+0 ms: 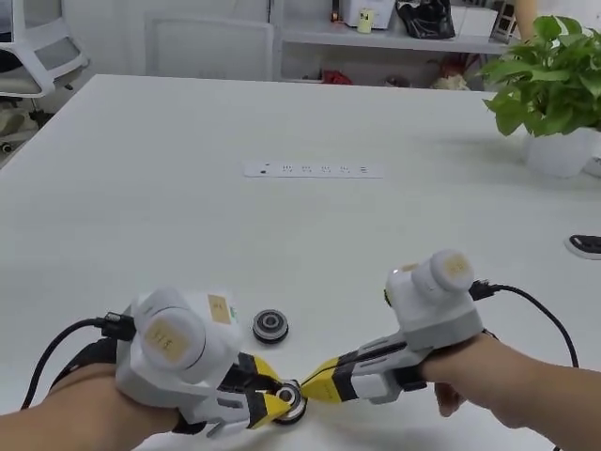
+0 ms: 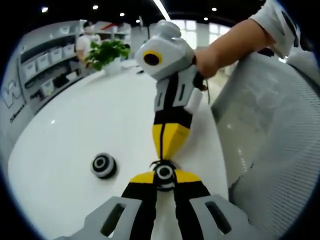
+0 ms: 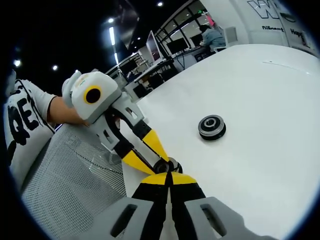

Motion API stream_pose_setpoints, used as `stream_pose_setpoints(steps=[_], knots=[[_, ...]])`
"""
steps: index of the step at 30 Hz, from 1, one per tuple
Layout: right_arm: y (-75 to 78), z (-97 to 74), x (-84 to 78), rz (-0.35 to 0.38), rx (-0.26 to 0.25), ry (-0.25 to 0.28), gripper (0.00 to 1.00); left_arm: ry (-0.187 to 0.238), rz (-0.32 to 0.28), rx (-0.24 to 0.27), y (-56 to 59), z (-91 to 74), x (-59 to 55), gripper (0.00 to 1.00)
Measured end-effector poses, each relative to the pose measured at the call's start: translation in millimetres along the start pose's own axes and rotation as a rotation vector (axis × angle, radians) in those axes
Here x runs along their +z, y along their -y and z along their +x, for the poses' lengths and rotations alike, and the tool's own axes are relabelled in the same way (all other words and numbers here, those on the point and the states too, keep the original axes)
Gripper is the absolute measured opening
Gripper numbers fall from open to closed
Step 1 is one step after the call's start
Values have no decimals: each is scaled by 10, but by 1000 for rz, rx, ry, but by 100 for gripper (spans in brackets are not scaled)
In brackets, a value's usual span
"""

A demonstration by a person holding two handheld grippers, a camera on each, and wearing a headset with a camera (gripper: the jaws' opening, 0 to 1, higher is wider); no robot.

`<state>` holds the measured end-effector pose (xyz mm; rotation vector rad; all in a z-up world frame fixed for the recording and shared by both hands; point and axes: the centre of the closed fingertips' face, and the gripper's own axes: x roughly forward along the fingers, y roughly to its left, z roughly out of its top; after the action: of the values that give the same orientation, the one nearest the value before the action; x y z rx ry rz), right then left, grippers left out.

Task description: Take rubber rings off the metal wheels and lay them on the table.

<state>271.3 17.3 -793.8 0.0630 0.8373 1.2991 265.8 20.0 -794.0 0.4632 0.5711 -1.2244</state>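
Observation:
Low over the white table's (image 1: pixel 188 188) near edge, my left gripper (image 1: pixel 282 400) is shut on a small metal wheel (image 1: pixel 290 398). In the left gripper view that wheel (image 2: pixel 164 172) sits between the yellow tips of the left gripper (image 2: pixel 165 177). My right gripper (image 1: pixel 312 383) meets it from the right, its jaws shut on the black rubber ring (image 2: pixel 162 162) at the wheel's rim. In the right gripper view the right gripper (image 3: pixel 170 176) touches the held wheel (image 3: pixel 169 165). A second wheel (image 1: pixel 270 325) with its black ring lies flat on the table just beyond, also visible as the second wheel (image 2: pixel 103 165) (image 3: pixel 212 126).
A white power strip (image 1: pixel 313 170) lies mid-table. A potted plant (image 1: pixel 554 94) stands at the far right, with a black object (image 1: pixel 587 245) at the right edge. A white card (image 1: pixel 218 306) lies by the left gripper. A mesh chair (image 2: pixel 270 140) is behind the table's near edge.

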Motion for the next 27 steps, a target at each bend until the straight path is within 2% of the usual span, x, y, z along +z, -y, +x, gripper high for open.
stream_pose_setpoints(steps=[21, 22, 23, 24, 27], knots=[[-97, 60, 29, -22, 28, 1, 0, -6, 4, -2, 12, -2, -3, 12], [-227, 74, 60, 1, 94, 19, 0, -6, 4, -2, 11, -2, -2, 12], [-192, 80, 62, -17, 63, 14, 0, -6, 4, -1, 10, -1, -1, 12], [-201, 96, 36, -53, 60, -9, 0, -6, 4, -1, 10, 0, -1, 12], [-166, 98, 20, -50, 49, -10, 0, -5, -1, -3, 10, 7, -8, 12]])
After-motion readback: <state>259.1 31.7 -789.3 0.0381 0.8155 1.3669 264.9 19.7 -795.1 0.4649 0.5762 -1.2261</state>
